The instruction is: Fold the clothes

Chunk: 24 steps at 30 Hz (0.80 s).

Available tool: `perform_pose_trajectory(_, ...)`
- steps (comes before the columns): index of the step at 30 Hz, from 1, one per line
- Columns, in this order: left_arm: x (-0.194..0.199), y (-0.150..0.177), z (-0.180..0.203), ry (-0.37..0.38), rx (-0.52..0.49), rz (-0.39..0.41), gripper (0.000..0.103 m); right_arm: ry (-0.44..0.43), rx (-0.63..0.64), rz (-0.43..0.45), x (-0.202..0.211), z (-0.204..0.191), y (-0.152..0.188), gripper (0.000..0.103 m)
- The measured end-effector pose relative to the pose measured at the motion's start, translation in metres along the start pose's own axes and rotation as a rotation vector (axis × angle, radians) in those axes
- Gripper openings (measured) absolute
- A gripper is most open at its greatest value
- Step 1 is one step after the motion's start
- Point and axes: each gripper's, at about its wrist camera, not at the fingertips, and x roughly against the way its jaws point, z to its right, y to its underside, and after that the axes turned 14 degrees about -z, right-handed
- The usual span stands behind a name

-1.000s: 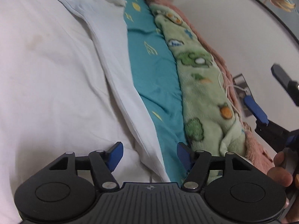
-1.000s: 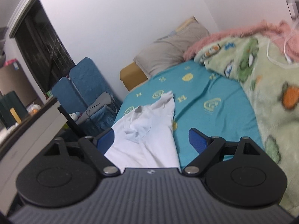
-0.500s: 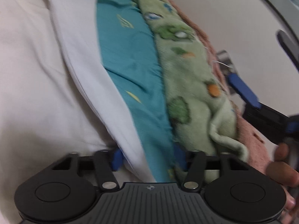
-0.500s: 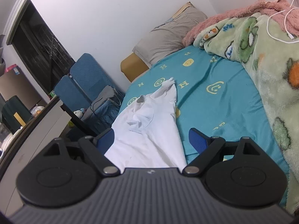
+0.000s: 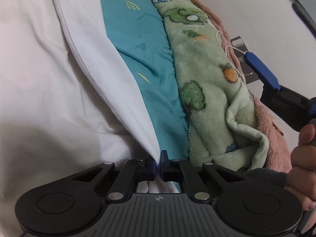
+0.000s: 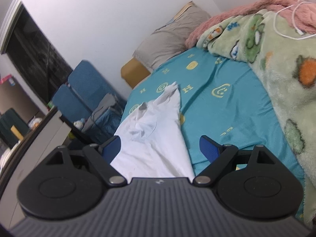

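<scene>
A white shirt lies on the teal bed sheet. In the left wrist view my left gripper is shut on the shirt's near right edge, the cloth pinched between the blue pads. The shirt also shows in the right wrist view, stretching away towards its collar and a sleeve. My right gripper is open and empty above the shirt's near end. The right gripper also shows at the right edge of the left wrist view, held in a hand.
A green cartoon blanket and a pink blanket lie along the wall side of the bed. A grey pillow sits at the head. Blue folding chairs and a cabinet stand beside the bed. A white cable lies on the blankets.
My left gripper moved down onto the shirt's edge and closed on it. The right gripper rose and tilted slightly, staying open.
</scene>
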Motion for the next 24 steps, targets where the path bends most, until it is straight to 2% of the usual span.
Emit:
perform_pose_trajectory(7, 0.056, 0.015, 0.009, 0.059, 0.072, 0.058, 0.004, -0.038, -0.117, 0.041, 0.012, 0.02, -0.005, 0.088)
perform_pose_trajectory(10, 0.09, 0.018, 0.008, 0.092, 0.104, 0.082, 0.004, -0.051, -0.129, 0.033, 0.013, 0.022, -0.004, 0.088)
perform_pose_trajectory(14, 0.13, 0.021, -0.003, 0.09, 0.175, 0.114, 0.004, -0.054, -0.121, 0.007, 0.008, 0.022, -0.005, 0.088)
perform_pose_trajectory(18, 0.147, 0.034, -0.021, -0.013, 0.24, 0.079, 0.004, -0.056, -0.113, -0.025, 0.003, 0.021, -0.004, 0.088)
perform_pose_trajectory(23, 0.133, 0.045, -0.041, -0.234, 0.314, -0.002, 0.005, -0.039, -0.088, -0.06, -0.004, 0.015, -0.002, 0.088)
perform_pose_trajectory(24, 0.132, 0.045, -0.043, -0.259, 0.318, -0.011, 0.007, -0.027, -0.08, -0.063, -0.005, 0.014, -0.001, 0.088)
